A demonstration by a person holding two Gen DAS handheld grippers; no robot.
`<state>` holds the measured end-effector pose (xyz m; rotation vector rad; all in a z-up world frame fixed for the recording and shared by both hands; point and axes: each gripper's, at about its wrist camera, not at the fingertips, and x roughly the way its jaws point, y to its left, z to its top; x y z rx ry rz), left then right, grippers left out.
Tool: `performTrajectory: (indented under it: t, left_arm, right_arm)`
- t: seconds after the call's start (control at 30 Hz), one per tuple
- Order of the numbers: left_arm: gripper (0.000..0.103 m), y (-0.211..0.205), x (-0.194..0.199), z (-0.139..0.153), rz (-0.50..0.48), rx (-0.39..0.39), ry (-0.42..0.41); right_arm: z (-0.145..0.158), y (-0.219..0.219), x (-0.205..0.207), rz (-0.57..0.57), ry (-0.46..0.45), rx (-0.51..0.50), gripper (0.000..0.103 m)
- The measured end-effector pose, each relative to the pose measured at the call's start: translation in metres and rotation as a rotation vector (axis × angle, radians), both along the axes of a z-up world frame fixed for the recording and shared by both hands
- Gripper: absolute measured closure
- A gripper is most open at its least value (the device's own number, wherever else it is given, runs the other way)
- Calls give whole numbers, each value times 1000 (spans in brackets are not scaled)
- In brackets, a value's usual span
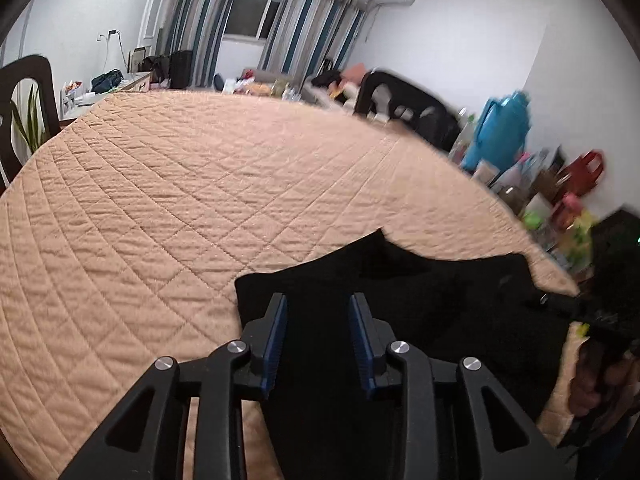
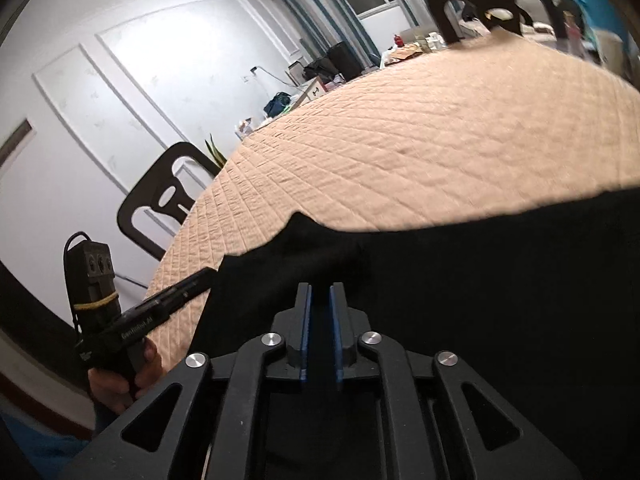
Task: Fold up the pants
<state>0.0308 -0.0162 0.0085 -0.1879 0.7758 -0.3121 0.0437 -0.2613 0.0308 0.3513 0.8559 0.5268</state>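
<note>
**Black pants flat on the table, both tools loose above them**

The black pants (image 1: 400, 304) lie on the near part of a big table w/ a peach quilted cover (image 1: 168, 200). In the right wrist view the pants (image 2: 480, 280) fill the low right part, and the cover (image 2: 420, 120) runs far back.

Left tool (image 1: 318, 304): jaws part way open, a clear gap btw. the blue pads (image 1: 276, 340). Nothing is in the gap. It sits over the left edge of the pants. Whether it touches the cloth, can't tell.

Right tool (image 2: 320, 296): jaws only a bit open, a thin gap btw. its blue pads (image 2: 306, 332). No cloth is pinched in the gap. The pants are right under it.

Each view also shows the other tool at the side, w/ a hand on its grip: the left hand (image 2: 120, 380) at the near left edge of the table, the right hand (image 1: 600, 384) at the near right.

Dark chairs (image 2: 168, 196) stand around the table. Striped curtains (image 1: 304, 28) hang by a window at the back. Right side of the room is blurry, w/ a blue bag (image 1: 500, 128) and lots of small stuff.
</note>
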Motion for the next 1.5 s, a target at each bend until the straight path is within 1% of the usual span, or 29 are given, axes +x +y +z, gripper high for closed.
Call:
performTrajectory:
  t: [0.07, 0.1, 0.17, 0.2, 0.23, 0.27, 0.3, 0.4, 0.53, 0.63, 0.7, 0.73, 0.77, 0.8, 0.83, 0.93, 1.0, 1.13, 1.23, 1.37, 1.43, 1.5]
  left_arm:
    - [68, -3, 10, -7, -2, 26, 35]
    - [68, -4, 11, -7, -5, 29, 37]
    - [68, -6, 11, -6, -9, 49, 26]
    - [68, -6, 11, -6, -11, 54, 25]
    - [68, -5, 10, -6, -13, 51, 24]
    - [68, -3, 9, -6, -14, 40, 23]
    - [68, 0, 7, -6, -13, 29, 21]
    - [68, 5, -5, -1, -5, 14, -14]
    - [68, 5, -33, 9, -45, 9, -51]
    - [68, 3, -53, 5, -71, 2, -24]
    - [68, 1, -65, -3, -80, 13, 1]
    - [68, -1, -69, -7, -82, 25, 11]
    - [68, -2, -75, -10, -81, 37, 8]
    - [68, -3, -81, -10, -79, 49, -10]
    - [68, -6, -86, -10, -84, 67, -16]
    - [67, -11, -97, -10, -93, 107, -45]
    - [67, -11, -100, -10, -92, 121, -65]
    - [67, -6, -104, -11, -81, 90, -69]
    - [67, -3, -105, -11, -73, 65, -69]
    - [67, 3, -104, -7, -66, 56, -54]
    - [67, 5, -101, -1, -53, 56, -59]
    - [67, 4, -96, 5, -45, 59, -81]
  right_arm:
    - [1, 16, 14, 29, -2, -30, 94]
    - [-1, 21, 21, 31, 11, -48, 94]
    - [-16, 29, 41, 30, 81, -79, 94]
    - [-26, 30, 49, 15, 122, -115, 94]
    - [-31, 27, 51, 3, 134, -118, 97]
    - [-32, 24, 51, -3, 128, -103, 97]
    - [-31, 22, 49, -4, 128, -111, 96]
    - [-27, 17, 28, -5, 74, -182, 95]
    - [-20, 16, -13, 35, -20, -237, 95]
    - [-22, 16, -37, 82, -31, -234, 93]
    - [-30, 18, -50, 114, -42, -275, 91]
    - [-30, 17, -61, 122, -93, -300, 91]
    - [-31, 16, -69, 130, -119, -334, 89]
    - [-31, 15, -74, 130, -132, -352, 85]
    - [-33, 13, -79, 133, -144, -357, 84]
    - [-34, 6, -88, 120, -168, -335, 84]
    - [-34, 7, -91, 119, -185, -343, 84]
    - [-35, 7, -99, 108, -218, -359, 84]
    - [-34, 7, -100, 93, -213, -337, 84]
    - [-27, 5, -98, 104, -190, -341, 84]
    - [-18, 2, -99, 79, -221, -345, 84]
    - [-14, -2, -97, 65, -236, -322, 84]
